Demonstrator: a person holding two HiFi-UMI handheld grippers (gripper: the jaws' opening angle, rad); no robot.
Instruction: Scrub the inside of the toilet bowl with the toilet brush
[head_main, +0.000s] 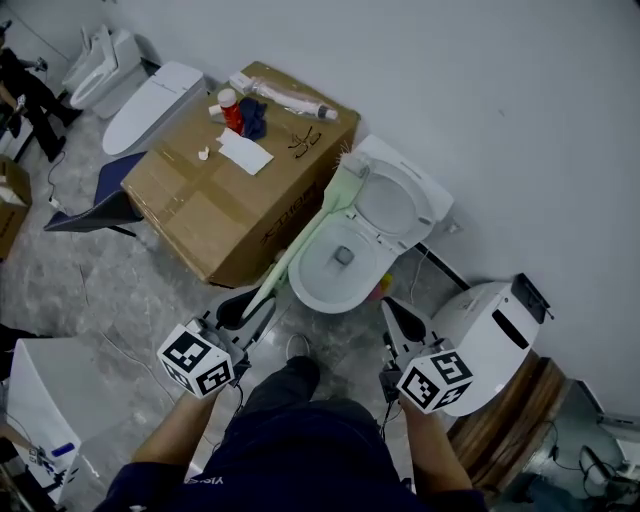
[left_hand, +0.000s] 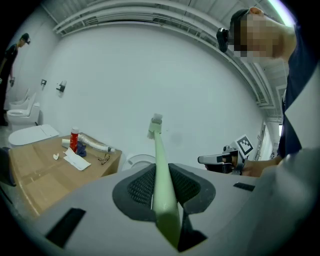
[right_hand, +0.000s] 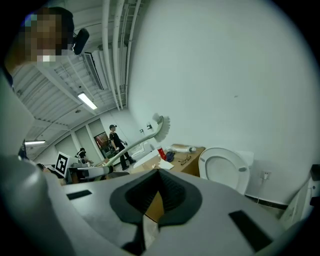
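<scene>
Two grippers out front in head view: my left gripper (head_main: 248, 305) pinches the low end of the pale green toilet brush (head_main: 312, 222). Its bristle head is up beside the raised lid (head_main: 392, 205), outside the open toilet bowl (head_main: 303, 275). My right gripper (head_main: 393, 308) sits just right of the bowl, touching nothing. A cardboard box (head_main: 190, 200) stands left of the bowl. Left gripper view: jaws clamped on the handle, shaft running up and away. Right gripper view: jaws pressed together, nothing between them; brush head shows against the wall (right_hand: 225, 75), left of the lid.
</scene>
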